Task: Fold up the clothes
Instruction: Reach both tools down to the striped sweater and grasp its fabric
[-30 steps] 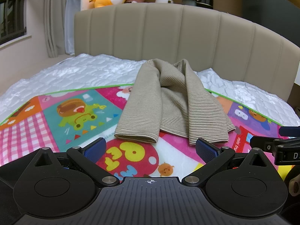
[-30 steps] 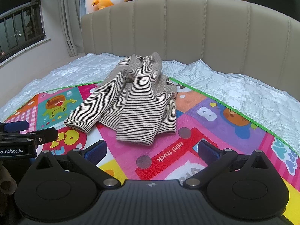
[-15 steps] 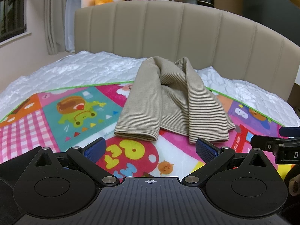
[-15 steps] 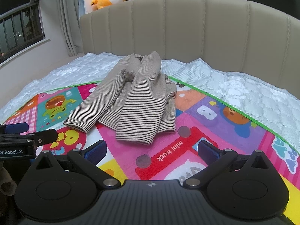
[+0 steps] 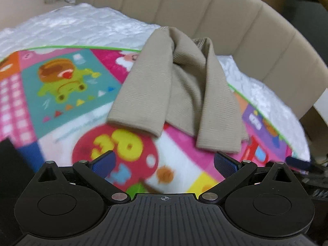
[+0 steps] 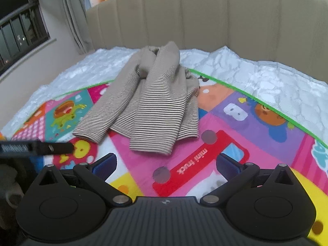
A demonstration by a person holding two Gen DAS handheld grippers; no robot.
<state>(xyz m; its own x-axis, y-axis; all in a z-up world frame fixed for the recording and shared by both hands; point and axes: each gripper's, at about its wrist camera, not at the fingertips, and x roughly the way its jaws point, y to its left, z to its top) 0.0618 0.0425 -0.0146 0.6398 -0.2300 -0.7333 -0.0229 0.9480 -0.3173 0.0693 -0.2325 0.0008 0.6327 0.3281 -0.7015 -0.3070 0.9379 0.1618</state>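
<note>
Closing in on the garment: compared with half a second ago, both wrist views sit nearer and lower over the mat, and the left view is now motion-blurred, so the left hand-held gripper is travelling fast. The plush toys that topped the left view have dropped out of it; the headboard now fills its upper edge.

Garment: striped, beige, already bunched lengthwise, lying unmoved on the bed, mostly on the mat, its far end reaching the white quilt. Two near ends point at the cameras; the left one lies just ahead of the left hand-held gripper, the right one just ahead of the right hand-held gripper.

Both hand-held grippers: fingers wide apart, nothing between them, not touching cloth. The left unit's tip also shows at the left edge of the right view.

Judgement: approach phase only; no fold begun at this point. Each tool lines up with its own near end, so a paired pinch looks likely. Risk: the blurred, fast left approach could overshoot and push the cloth rather than get under it.
</note>
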